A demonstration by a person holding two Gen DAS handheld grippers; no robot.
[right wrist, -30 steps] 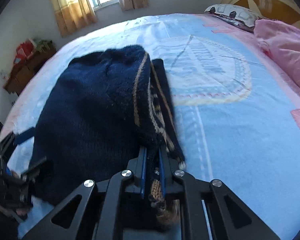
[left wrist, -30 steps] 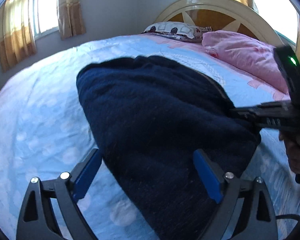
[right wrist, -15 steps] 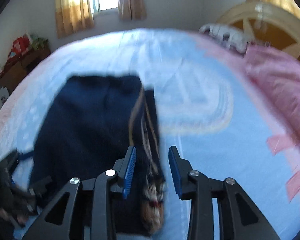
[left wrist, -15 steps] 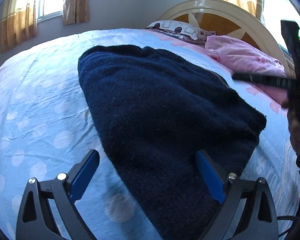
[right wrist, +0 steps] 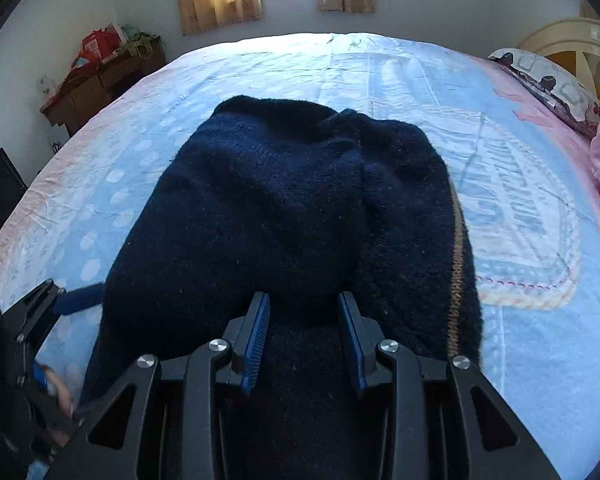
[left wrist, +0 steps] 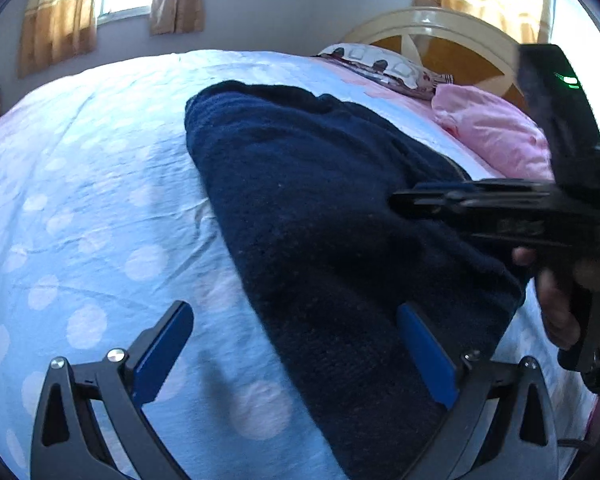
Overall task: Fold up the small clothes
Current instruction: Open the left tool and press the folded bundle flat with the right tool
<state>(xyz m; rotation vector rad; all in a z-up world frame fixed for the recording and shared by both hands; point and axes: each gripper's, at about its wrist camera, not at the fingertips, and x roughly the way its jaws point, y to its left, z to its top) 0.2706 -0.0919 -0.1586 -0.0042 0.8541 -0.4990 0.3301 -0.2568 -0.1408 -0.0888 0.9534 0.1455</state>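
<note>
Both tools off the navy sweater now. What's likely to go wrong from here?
1. The folded dark navy knit sweater is bulky and lumpy at its far end; that top layer may spring open, since the right tool, its jaws just opened, no longer pinches it.
2. The tan-striped edge sticks out on one side, so the fold looks uneven.
3. The wide-open left tool straddles the sweater's edge over the light blue dotted bedsheet; closing there might catch sheet too.

Black gripper frames with silver screws carry blue-padded fingers (right wrist: pixel 260 332)
</note>
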